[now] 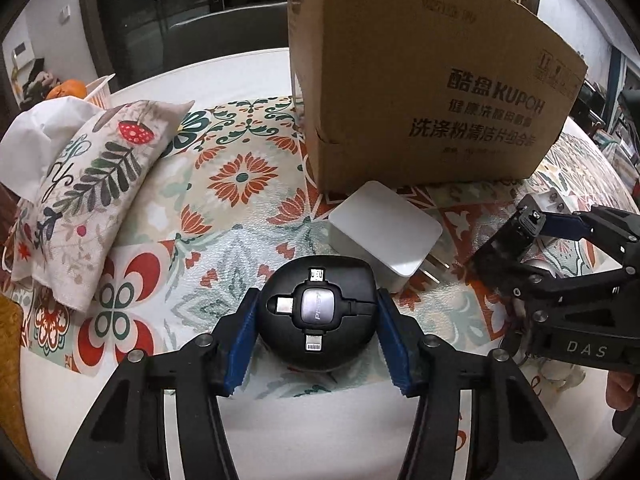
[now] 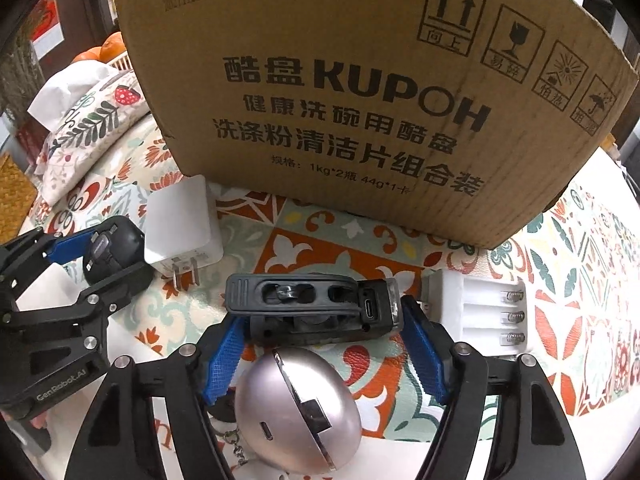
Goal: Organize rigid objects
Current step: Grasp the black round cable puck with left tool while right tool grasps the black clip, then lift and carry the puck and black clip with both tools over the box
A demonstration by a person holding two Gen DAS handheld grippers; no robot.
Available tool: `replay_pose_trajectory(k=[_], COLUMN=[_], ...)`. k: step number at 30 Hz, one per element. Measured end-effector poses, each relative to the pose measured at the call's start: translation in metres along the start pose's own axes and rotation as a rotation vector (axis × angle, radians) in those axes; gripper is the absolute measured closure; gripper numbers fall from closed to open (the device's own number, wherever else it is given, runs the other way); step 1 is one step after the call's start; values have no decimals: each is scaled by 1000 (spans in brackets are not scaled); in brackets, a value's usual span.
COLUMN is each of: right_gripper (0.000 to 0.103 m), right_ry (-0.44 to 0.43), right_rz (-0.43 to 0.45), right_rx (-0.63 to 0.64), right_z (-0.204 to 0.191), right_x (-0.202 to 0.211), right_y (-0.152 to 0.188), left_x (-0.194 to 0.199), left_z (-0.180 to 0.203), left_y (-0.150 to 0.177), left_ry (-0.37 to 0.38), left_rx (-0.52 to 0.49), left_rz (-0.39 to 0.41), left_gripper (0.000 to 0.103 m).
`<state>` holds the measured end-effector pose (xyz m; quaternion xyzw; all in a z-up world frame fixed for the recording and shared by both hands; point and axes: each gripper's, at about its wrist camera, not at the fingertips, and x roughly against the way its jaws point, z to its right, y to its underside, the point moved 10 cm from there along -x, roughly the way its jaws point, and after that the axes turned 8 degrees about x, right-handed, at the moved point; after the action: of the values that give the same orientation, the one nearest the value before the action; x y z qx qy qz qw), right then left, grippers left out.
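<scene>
A black round cable reel (image 1: 320, 344) with several plug tips on top lies on the patterned tablecloth (image 1: 224, 208). My left gripper (image 1: 316, 296) is shut on it, a blue pad against each side. My right gripper (image 2: 320, 314) is shut on a black oblong device (image 2: 312, 304) with a USB port at its right end. A silver egg-shaped gadget (image 2: 296, 404) lies just below that device, between the right gripper's arms. From the right wrist view the left gripper (image 2: 100, 248) appears at the left edge, still around the reel (image 2: 124, 240).
A tall cardboard box (image 1: 420, 80) stands right behind both grippers. A white plug charger (image 1: 384, 232) lies between them, and a white battery charger (image 2: 480, 308) is at the right. A floral fabric tissue pouch (image 1: 88, 184) and oranges (image 1: 68, 88) sit far left.
</scene>
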<state>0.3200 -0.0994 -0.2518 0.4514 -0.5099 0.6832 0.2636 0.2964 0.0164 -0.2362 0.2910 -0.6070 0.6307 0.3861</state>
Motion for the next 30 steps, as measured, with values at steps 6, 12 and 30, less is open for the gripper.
replay_pose_trajectory(k=[6,12,30], right_gripper=[29,29,29], right_ry=[1,13,17], right_rz=[26,80,225], right_rx=[-8,-8,-60], right_z=[3,6,28], right_x=[9,30,102], right_y=[1,-1,-11], left_x=[9,25,82], left_z=[0,3,31], left_y=[1,-6,-43], left_ry=[5,6,46], left_rx=[30,50,38], left_rz=[16,57,188], left_gripper=[48,48,48])
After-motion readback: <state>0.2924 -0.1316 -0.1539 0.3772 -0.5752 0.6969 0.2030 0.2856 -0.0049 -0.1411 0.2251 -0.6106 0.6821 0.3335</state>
